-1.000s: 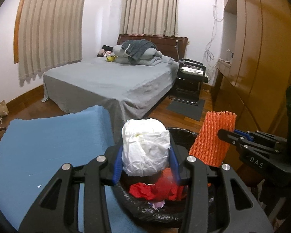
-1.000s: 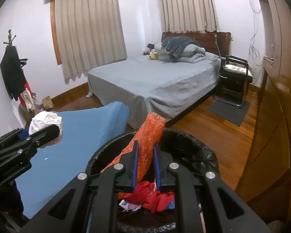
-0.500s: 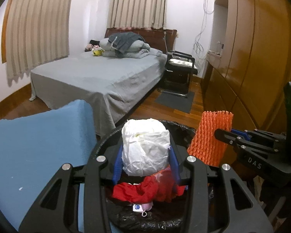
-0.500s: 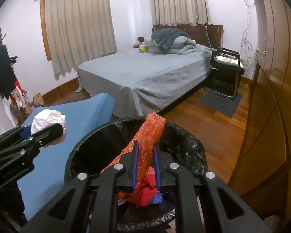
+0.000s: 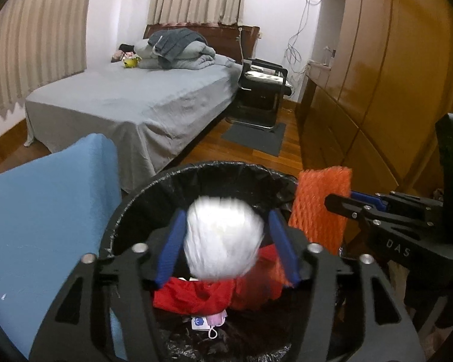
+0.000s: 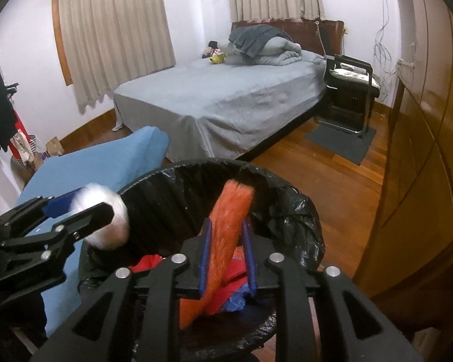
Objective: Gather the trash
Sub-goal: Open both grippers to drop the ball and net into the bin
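Observation:
A black-lined trash bin (image 5: pixel 226 170) (image 6: pixel 299 208) stands below both grippers, holding red trash (image 5: pixel 196 297) and other scraps. My left gripper (image 5: pixel 225 247) has its jaws spread; a white crumpled wad (image 5: pixel 222 238), blurred by motion, sits between the blue pads with gaps on both sides, over the bin mouth. The wad also shows in the right wrist view (image 6: pixel 105 223). My right gripper (image 6: pixel 226 241) has widened jaws around an orange foam net (image 6: pixel 226 235) that leans loose between them over the bin. The net shows in the left wrist view (image 5: pixel 320 205).
A blue-covered surface (image 5: pixel 42 211) lies left of the bin. A grey bed (image 5: pixel 136 99) stands beyond, with a black chair (image 5: pixel 262 90) beside it. Wooden wardrobes (image 5: pixel 377 90) line the right side. The floor is wood.
Both grippers moved over the bin mouth and opened. The white wad is now blurred and loose between the left pads; the orange net has slackened in the right jaws.

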The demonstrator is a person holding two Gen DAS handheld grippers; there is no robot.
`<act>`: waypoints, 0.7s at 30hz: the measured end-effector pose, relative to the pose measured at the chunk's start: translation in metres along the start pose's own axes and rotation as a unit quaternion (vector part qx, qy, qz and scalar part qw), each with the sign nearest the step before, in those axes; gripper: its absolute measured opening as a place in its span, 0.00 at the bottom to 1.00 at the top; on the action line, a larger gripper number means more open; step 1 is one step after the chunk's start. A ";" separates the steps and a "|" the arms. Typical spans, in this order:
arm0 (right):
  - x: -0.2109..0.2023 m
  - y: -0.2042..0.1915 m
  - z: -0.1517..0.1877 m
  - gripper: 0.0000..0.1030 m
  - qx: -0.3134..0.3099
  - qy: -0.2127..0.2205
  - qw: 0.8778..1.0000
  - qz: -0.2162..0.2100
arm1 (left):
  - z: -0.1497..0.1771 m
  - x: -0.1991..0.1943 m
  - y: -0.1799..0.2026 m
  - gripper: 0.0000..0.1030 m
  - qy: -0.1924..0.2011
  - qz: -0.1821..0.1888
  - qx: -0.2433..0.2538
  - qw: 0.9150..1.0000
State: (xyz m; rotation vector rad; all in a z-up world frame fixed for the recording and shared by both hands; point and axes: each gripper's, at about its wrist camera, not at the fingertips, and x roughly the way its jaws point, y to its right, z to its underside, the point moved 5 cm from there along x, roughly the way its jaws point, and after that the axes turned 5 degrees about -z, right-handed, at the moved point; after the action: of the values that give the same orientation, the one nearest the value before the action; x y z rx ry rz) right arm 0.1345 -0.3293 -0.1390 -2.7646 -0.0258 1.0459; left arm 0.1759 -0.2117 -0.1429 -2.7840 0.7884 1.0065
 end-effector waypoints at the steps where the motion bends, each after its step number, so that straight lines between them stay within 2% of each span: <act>1: 0.001 0.001 0.001 0.25 0.002 -0.001 1.000 0.000 | 0.001 0.001 -0.001 0.62 0.000 0.002 0.000 1.000; 4: 0.003 0.004 0.001 0.34 0.007 -0.001 1.000 0.001 | 0.003 0.000 -0.004 0.69 0.002 0.001 0.000 1.000; 7: 0.000 0.004 0.001 0.46 0.010 0.003 1.000 0.003 | 0.002 -0.005 -0.013 0.71 0.005 -0.010 -0.010 1.000; 9: -0.005 0.002 0.001 0.62 0.008 0.009 1.000 0.005 | -0.002 -0.011 -0.018 0.75 0.011 -0.022 -0.015 1.000; 15: -0.024 -0.013 -0.004 0.90 -0.001 0.029 1.000 -0.009 | -0.011 -0.047 -0.052 0.88 0.034 -0.079 -0.030 0.996; 21: -0.044 -0.039 -0.010 0.94 -0.009 0.041 0.999 -0.030 | -0.012 -0.091 -0.076 0.90 0.048 -0.130 -0.040 0.990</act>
State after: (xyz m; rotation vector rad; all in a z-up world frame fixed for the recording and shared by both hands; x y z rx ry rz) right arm 0.1101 -0.2958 -0.0960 -2.8013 -0.1064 0.9199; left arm 0.1612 -0.1083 -0.0851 -2.9221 0.3868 0.8808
